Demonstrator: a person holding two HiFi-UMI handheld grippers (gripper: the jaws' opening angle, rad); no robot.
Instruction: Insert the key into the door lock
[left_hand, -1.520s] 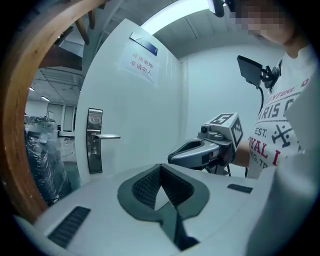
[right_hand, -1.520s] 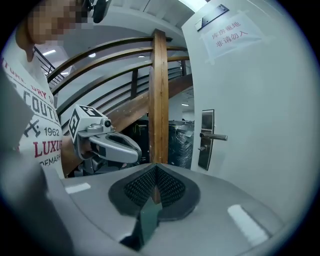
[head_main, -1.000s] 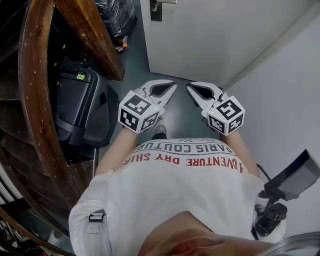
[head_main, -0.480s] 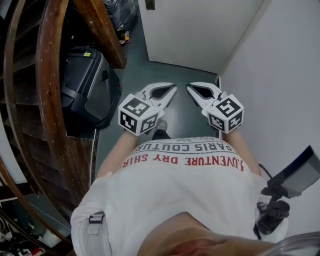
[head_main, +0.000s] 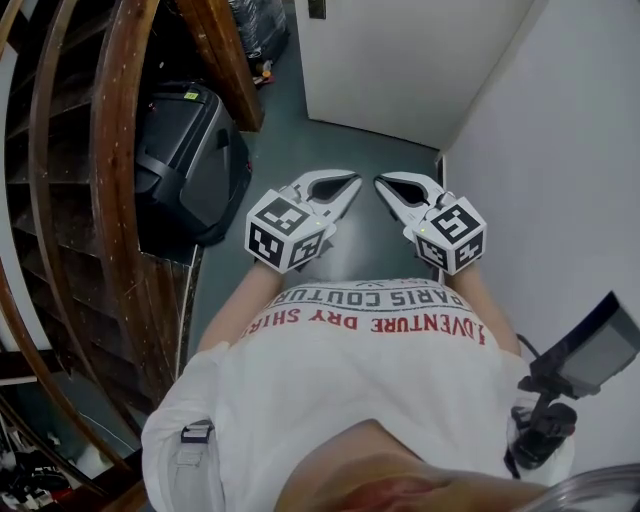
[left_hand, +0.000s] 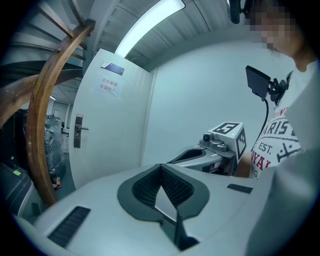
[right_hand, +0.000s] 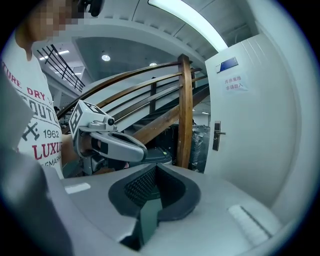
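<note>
Where grey floor meets a white door, a wooden banister curves.

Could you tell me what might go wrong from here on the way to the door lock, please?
1. The left tongs and the right tongs are both shut with no key visible between them, so they may reach the door lock with nothing to insert.
2. The passage is tight: a black suitcase and a wooden railing on the left, a wall close on the right. Either tongs could knock one.
</note>
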